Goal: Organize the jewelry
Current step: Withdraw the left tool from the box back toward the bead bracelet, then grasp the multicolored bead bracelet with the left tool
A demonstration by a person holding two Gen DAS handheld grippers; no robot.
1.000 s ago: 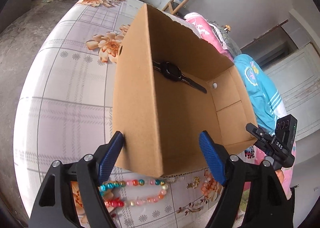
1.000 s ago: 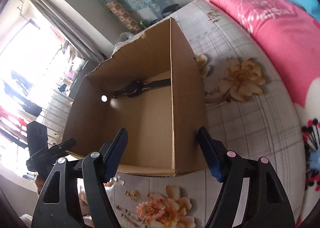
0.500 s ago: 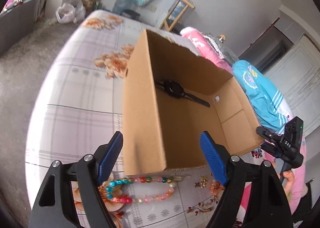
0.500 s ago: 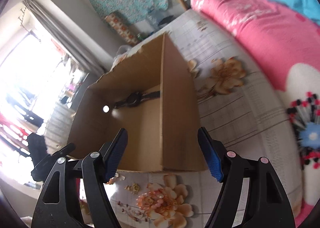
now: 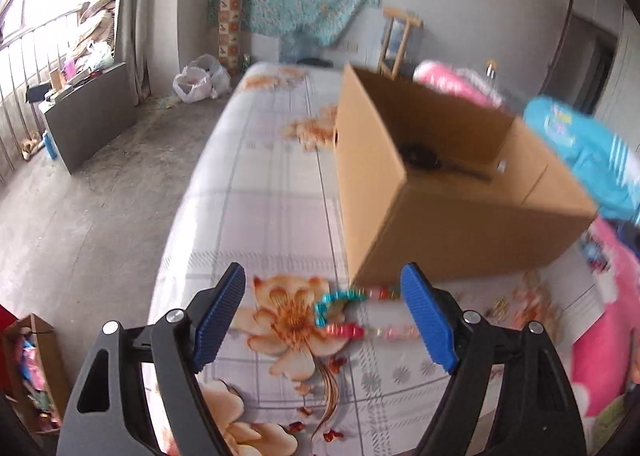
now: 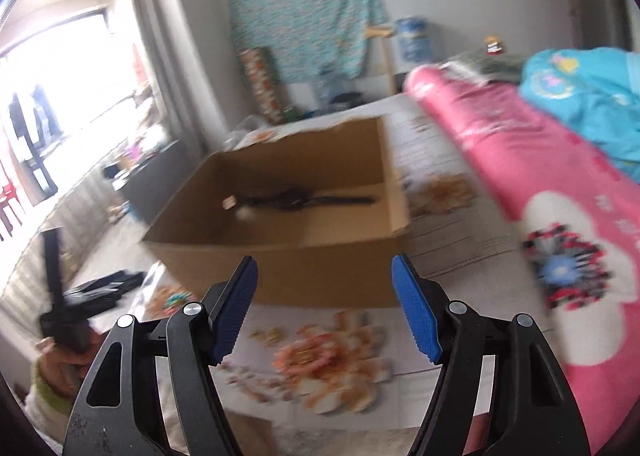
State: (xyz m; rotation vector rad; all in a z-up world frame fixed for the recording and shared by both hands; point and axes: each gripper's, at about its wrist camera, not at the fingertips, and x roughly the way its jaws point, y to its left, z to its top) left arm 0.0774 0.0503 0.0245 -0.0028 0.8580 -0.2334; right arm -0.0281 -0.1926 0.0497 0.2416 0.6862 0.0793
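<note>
An open cardboard box (image 5: 460,224) stands on the flowered bedsheet, with a black wristwatch (image 5: 420,158) lying inside. A colourful bead necklace (image 5: 340,298) lies on the sheet just in front of the box. My left gripper (image 5: 324,316) hovers over it, open and holding nothing. Small gold pieces (image 5: 500,306) lie further right. In the right wrist view the box (image 6: 320,268) and watch (image 6: 296,200) are ahead of my right gripper (image 6: 324,304). Its jaws are closing with nothing between them. Gold pieces (image 6: 272,334) lie below it, and the left gripper (image 6: 64,308) shows at far left.
A pink quilt (image 6: 540,196) and a turquoise garment (image 6: 592,104) are piled along the bed's right side. The bed's left edge (image 5: 192,216) drops to a grey floor with a white plastic bag (image 5: 200,82). A wooden stool (image 5: 400,36) stands beyond the bed.
Both grippers have drawn back from the box, which looks smaller and farther. The left one swung left and now sits over the bead necklace. Both views tilted up, showing more room.
</note>
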